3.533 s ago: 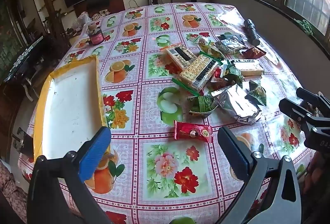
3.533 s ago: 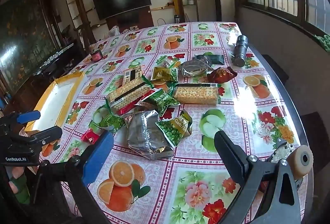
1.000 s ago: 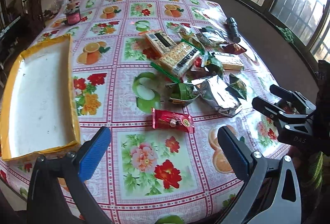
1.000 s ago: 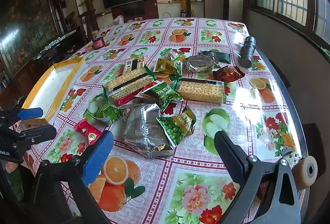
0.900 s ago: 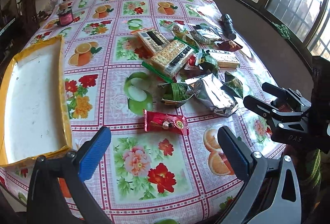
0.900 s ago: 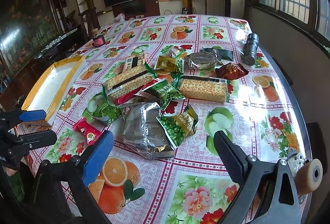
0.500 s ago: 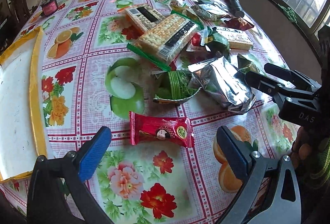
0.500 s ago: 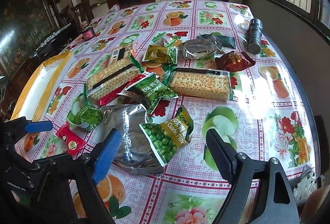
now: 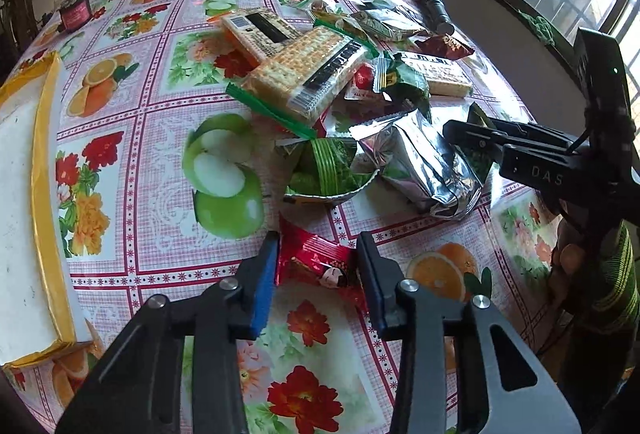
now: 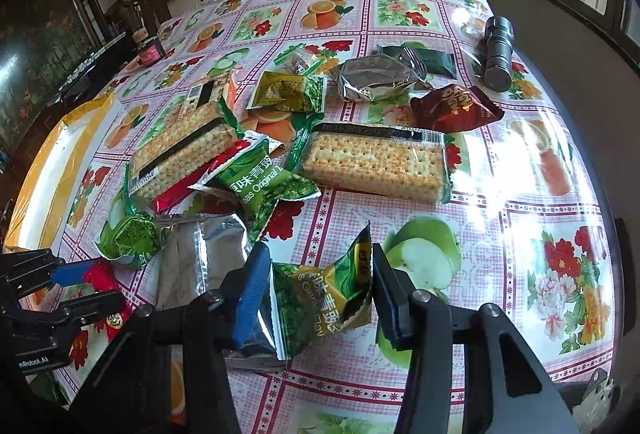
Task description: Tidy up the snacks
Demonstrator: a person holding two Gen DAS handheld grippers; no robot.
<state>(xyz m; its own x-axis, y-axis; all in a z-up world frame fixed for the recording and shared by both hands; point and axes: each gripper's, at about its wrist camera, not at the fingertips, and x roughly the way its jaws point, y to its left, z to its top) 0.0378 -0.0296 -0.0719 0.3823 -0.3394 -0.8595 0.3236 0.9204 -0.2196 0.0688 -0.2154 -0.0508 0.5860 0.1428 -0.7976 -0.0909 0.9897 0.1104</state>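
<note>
Spanning both views, the table (image 9: 168, 46), under a fruit-and-flower oilcloth, carries a scatter of snack packets at centre and right.

Tray (image 9: 24, 194): white, yellow-rimmed, at the table's left edge; judged the likely destination, it lies nearer the left hand, well apart from the right.

Cracker packs: one long pack (image 10: 376, 162) lies crosswise beyond the right-hand tool; another (image 9: 308, 74) sits on top of the pile in the left view.

Silver foil bag (image 9: 424, 162): lies between the two tools, untouched.

Left gripper (image 9: 316, 274): jaws closing, straddling the red packet (image 9: 316, 262). The packet lies flat on the cloth with its long axis across the gap, so its two ends meet the pads (image 9: 264, 274). Contact looks made on both sides.

Right gripper (image 10: 320, 286): jaws closing on the green pea packet (image 10: 324, 294), which sits directly between them, crumpled, one corner standing up against the right-hand finger. Pads (image 10: 250, 286) appear to press it, and a silver edge beneath lies close to the blue pad.

Torch (image 10: 498, 50): far right edge, clear of both tools.

Judged relation: each packet is already inside its own tool's gap; a lift, then leftward travel, would follow.
</note>
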